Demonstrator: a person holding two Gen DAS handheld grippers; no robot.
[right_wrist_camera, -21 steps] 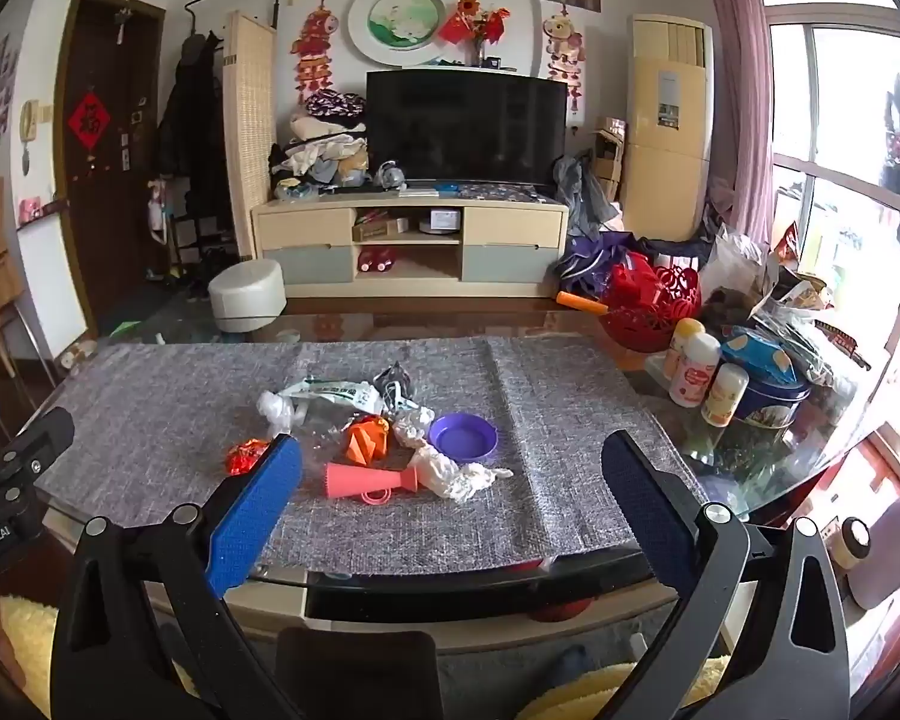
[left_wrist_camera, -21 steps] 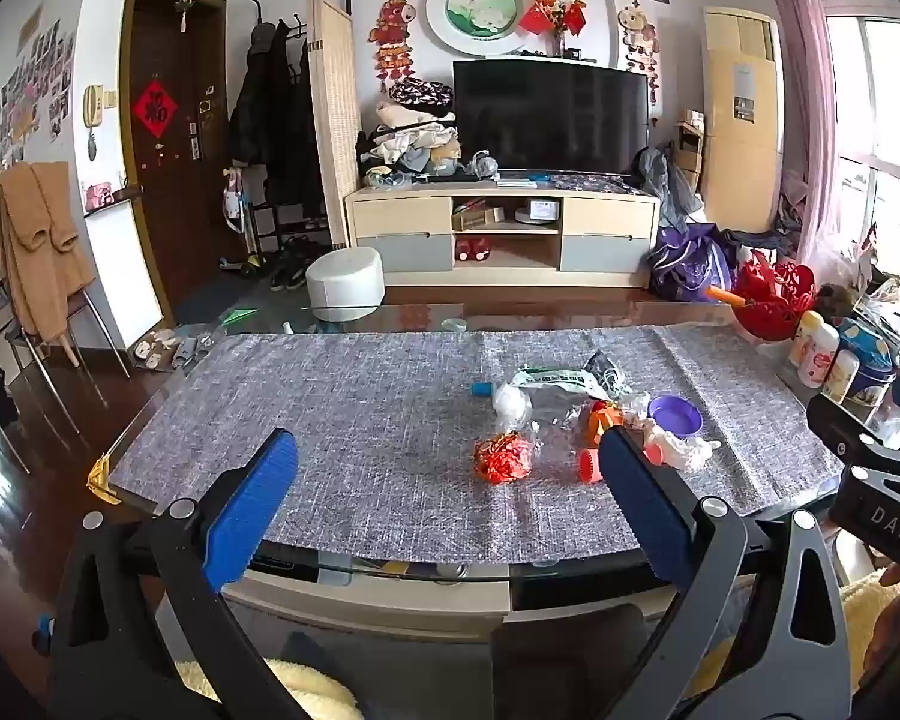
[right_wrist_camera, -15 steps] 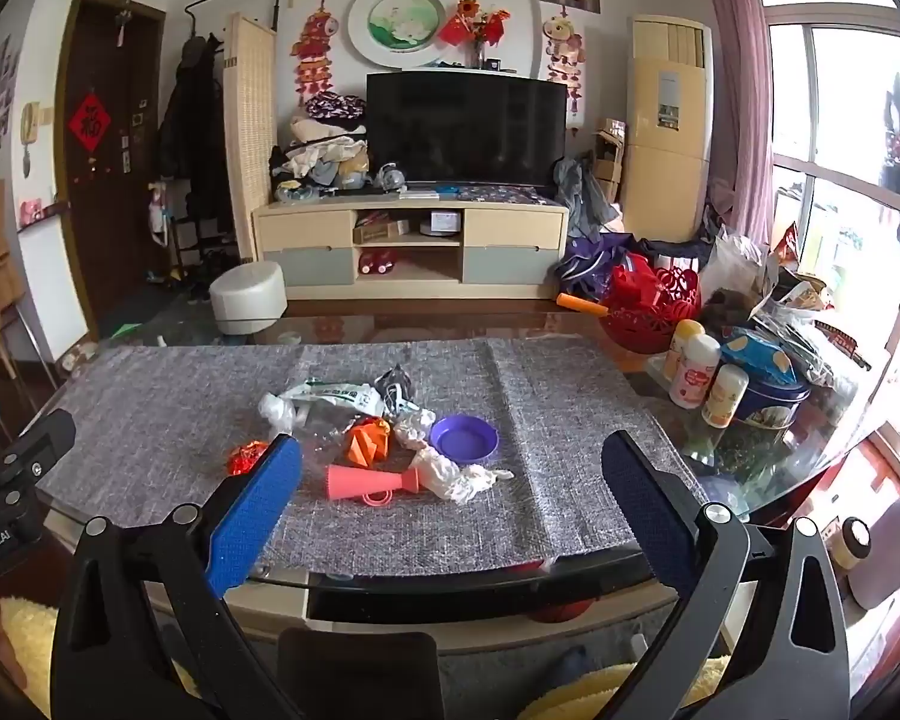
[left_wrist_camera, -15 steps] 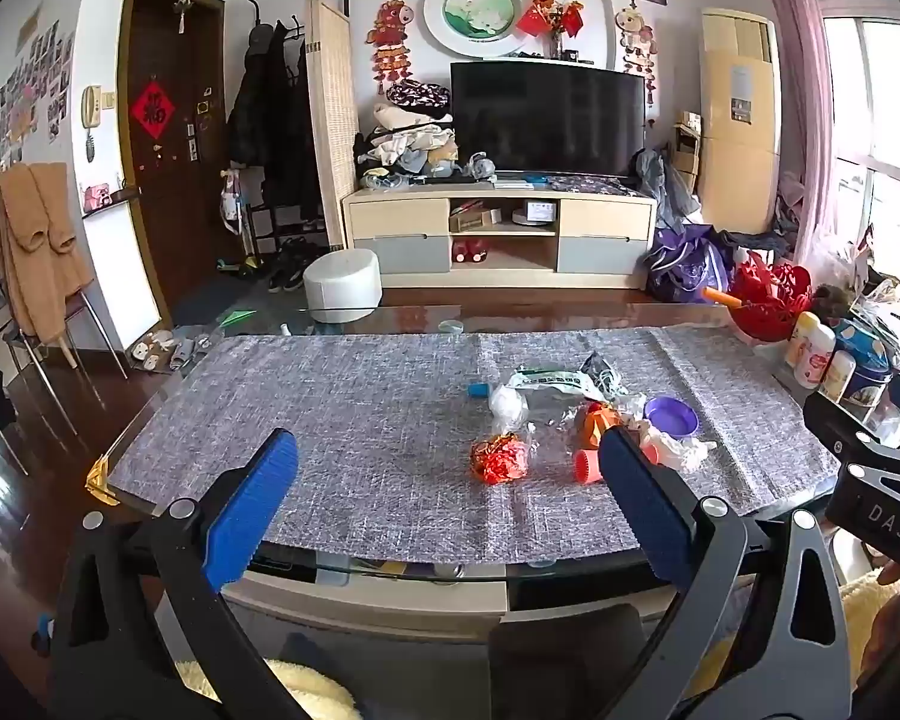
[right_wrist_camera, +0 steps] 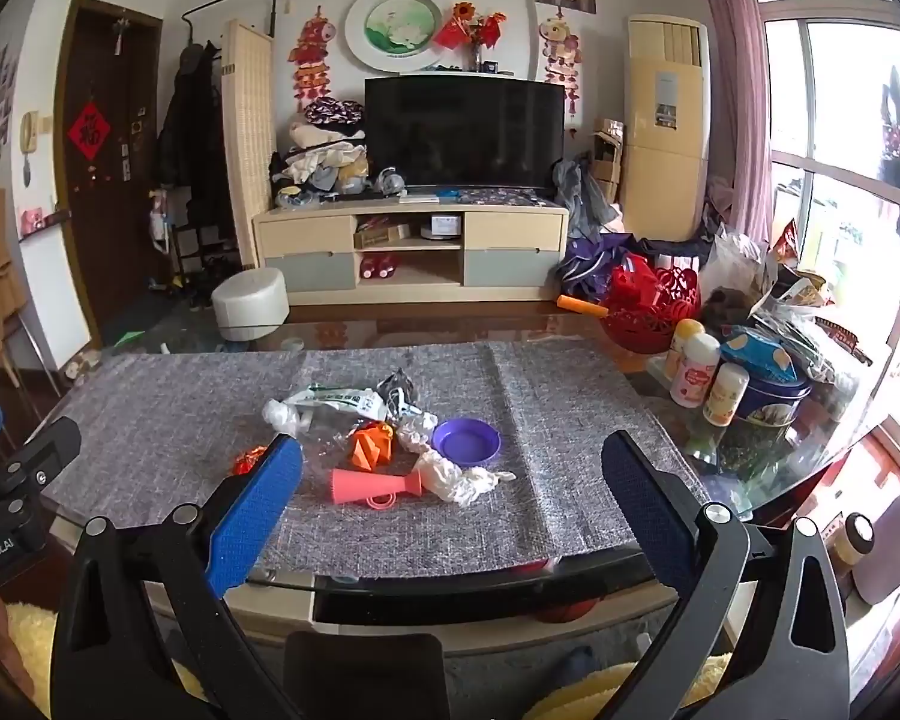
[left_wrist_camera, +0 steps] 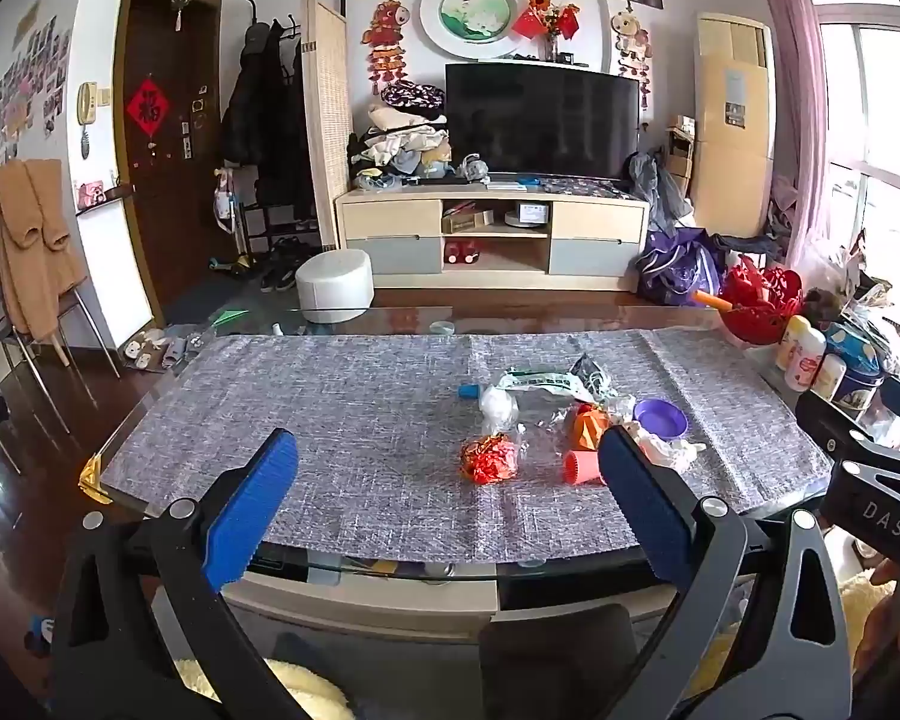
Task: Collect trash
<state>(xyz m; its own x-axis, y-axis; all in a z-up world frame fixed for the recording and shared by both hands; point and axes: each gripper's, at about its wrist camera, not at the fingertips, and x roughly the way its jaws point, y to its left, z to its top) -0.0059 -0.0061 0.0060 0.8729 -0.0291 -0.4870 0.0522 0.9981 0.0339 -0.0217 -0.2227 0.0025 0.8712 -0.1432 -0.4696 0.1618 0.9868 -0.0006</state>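
The left gripper hangs just off the near edge of the glass-topped table, its blue ribbed pads spread wide with nothing between them. A grey woven cloth covers the tabletop, coarse and cross-hatched.

The trash sits in a loose cluster on the cloth, right of middle in the left wrist view. Leftmost is a crumpled red foil ball, shiny and creased. Behind it lies a white plastic wrapper with green print, its long axis running left to right, and a wad of clear film. Next comes a folded orange paper piece, faceted and angular. In front, a pink plastic horn lies on its side, long axis left to right, flared mouth pointing left. A crumpled white tissue touches its narrow end, and a shallow purple dish sits just behind.

The right gripper is likewise spread wide and empty, near the table's front edge, facing the cluster.
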